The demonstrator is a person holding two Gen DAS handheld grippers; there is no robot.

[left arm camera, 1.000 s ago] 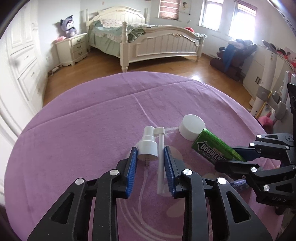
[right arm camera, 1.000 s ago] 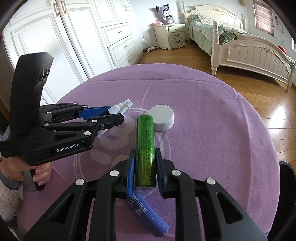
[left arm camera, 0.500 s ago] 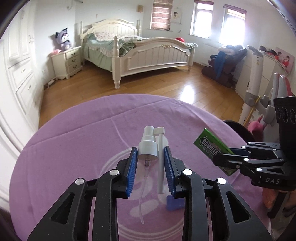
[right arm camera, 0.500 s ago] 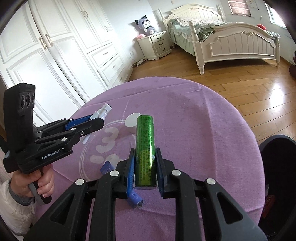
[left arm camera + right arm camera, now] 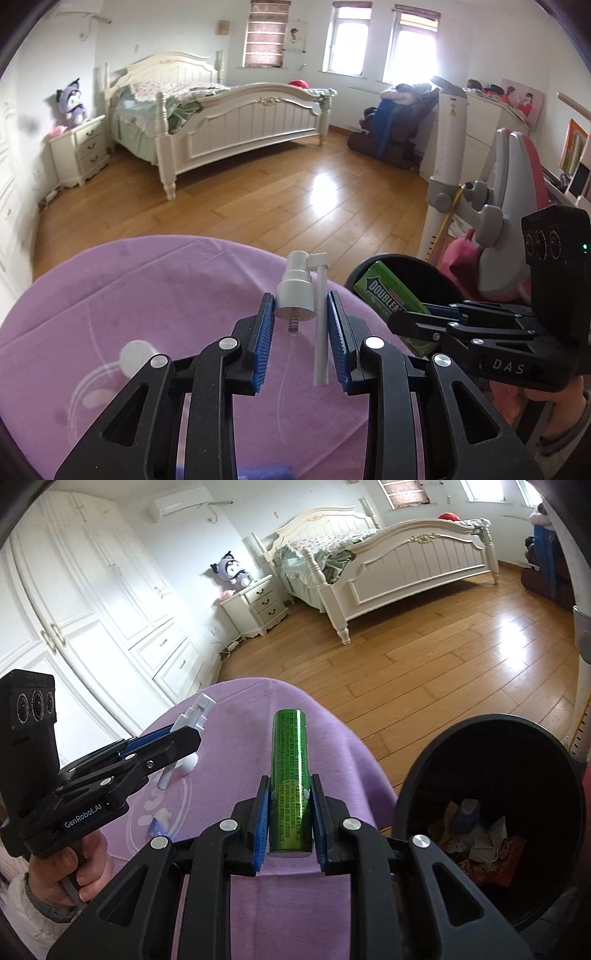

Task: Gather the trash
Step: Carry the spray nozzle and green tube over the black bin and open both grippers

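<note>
My left gripper [image 5: 301,314] is shut on a white spray pump head [image 5: 297,291] with a folded nozzle and a thin clear tube, held above the purple table [image 5: 147,288]. My right gripper [image 5: 288,794] is shut on a green gum pack [image 5: 290,771] and holds it above the table's right edge, beside the black trash bin [image 5: 443,760]. In the left wrist view the gum pack [image 5: 388,295] shows in front of the bin [image 5: 443,273]. The left gripper with the pump head [image 5: 195,712] shows at the left of the right wrist view.
A white cap [image 5: 136,352] and a blue wrapper [image 5: 157,827] lie on the table. The bin holds crumpled trash [image 5: 487,842]. A white bed [image 5: 240,110], nightstand [image 5: 81,151] and wooden floor [image 5: 277,199] lie beyond. Wardrobes [image 5: 92,609] stand at left.
Both grippers have lifted off the table with their objects and swung right toward the bin. The white cap and blue wrapper stayed on the table.
</note>
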